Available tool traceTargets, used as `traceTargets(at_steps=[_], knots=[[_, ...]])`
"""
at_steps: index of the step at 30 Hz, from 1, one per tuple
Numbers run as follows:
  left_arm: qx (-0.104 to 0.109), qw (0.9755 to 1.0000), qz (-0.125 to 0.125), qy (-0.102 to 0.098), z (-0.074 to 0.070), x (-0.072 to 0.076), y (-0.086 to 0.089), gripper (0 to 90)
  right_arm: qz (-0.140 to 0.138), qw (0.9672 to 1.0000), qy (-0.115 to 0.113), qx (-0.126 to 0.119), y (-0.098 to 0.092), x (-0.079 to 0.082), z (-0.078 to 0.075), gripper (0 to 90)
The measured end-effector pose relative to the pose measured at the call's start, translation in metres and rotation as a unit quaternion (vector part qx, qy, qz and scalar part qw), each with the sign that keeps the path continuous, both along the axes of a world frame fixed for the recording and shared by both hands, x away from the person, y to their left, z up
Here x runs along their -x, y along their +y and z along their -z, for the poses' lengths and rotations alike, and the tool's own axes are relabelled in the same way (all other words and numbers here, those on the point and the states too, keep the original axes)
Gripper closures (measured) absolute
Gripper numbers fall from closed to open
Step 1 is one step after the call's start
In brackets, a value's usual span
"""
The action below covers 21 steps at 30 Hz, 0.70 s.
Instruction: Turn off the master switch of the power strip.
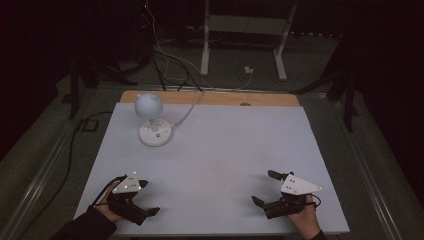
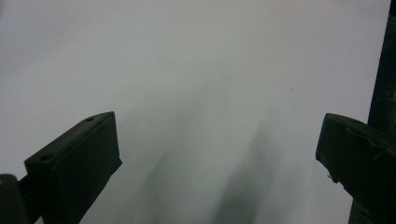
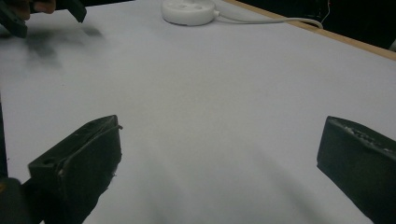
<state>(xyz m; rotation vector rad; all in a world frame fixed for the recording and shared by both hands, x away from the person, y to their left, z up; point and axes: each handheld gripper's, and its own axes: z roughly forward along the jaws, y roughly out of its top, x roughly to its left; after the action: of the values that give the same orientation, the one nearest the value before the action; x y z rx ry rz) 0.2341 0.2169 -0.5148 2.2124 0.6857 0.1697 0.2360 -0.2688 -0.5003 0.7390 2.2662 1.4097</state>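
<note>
Left tool (image 1: 148, 198): near edge of the bench (image 1: 225, 150), left side, held in a hand (image 1: 107, 206) coming from below; jaws spread wide, holding nothing, aimed inward over bare white surface.

Right tool (image 1: 266, 187): near edge, right side, gripped by the other hand (image 1: 305, 217); jaws likewise wide and unloaded, pointing toward the bench's far left.

Lamp (image 1: 152, 120): far left of the bench, well apart from both tools; round white base, short stem, globe head, cord (image 1: 192, 105) trailing off the far edge.

Handling note: the left tool is nearer the lamp. Likely best to advance it with jaws kept wide, approach level at the stem or base, and avoid snagging the cord.
</note>
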Motion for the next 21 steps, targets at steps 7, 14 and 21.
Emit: traceTargets(at_steps=[7, 14, 21], knots=[[0.008, 0.9999, -0.007, 0.005, 0.010, 0.005, 0.010, 0.3, 0.000, 1.0000, 0.002, 0.001, 0.000, 0.000, 0.001, 0.0], [0.013, 0.9996, -0.025, -0.004, 0.011, 0.001, 0.008, 0.3, -0.007, 1.0000, 0.004, 0.004, 0.002, 0.000, 0.001, 0.0], [-0.002, 0.9998, -0.013, -0.013, 0.013, 0.002, 0.003, 0.3, -0.007, 0.9999, 0.007, 0.003, 0.002, -0.002, 0.002, 0.0]])
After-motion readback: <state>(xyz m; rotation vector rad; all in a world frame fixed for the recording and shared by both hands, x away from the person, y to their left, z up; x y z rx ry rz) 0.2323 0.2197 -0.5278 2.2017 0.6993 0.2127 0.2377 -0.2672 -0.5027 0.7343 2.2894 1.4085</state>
